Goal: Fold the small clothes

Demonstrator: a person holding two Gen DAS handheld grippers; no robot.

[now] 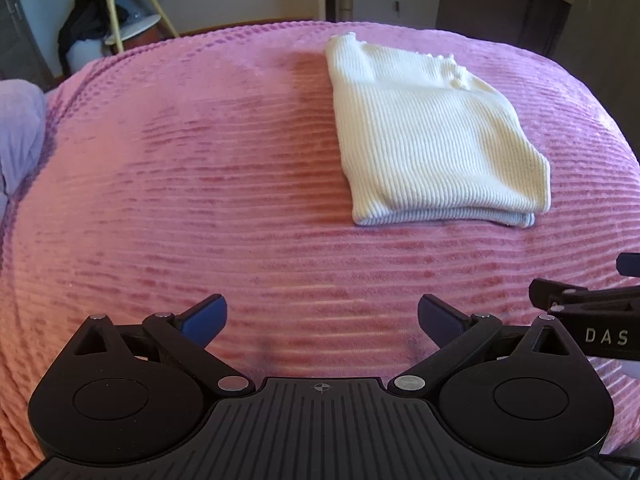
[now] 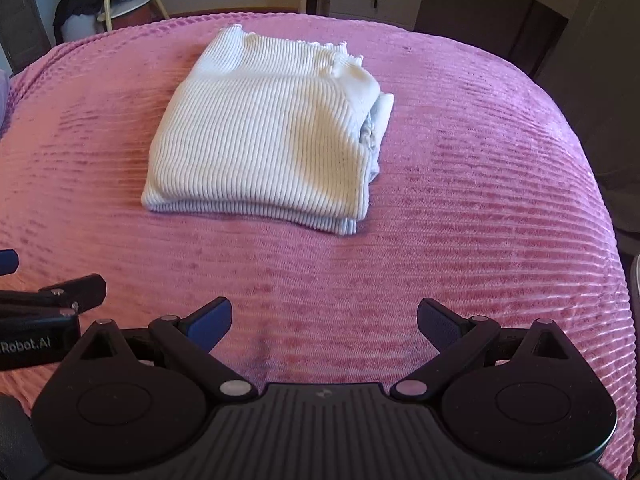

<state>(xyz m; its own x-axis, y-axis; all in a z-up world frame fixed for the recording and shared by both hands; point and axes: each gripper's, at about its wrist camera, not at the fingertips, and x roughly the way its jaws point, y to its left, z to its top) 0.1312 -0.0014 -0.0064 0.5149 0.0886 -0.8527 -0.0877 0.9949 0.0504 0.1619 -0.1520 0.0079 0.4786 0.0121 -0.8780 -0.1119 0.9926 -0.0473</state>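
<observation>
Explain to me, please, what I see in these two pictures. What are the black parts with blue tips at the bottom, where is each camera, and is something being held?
The black parts are two hand-held grippers; a person carries one in each hand, there is no robot arm. Each has a wide-angle camera that looks forward along its two fingers, so each picture shows its own gripper at the bottom. One picture is from the left gripper, the other from the right gripper. The blue tips are the pads of the jaws. In both pictures the jaws stand wide apart with only blanket between them, so nothing is held.

The surface is a pink ribbed blanket. On it lies a white ribbed garment, folded into a neat rectangle, lying apart from both grippers. The black piece at each picture's side edge is the other gripper.
</observation>
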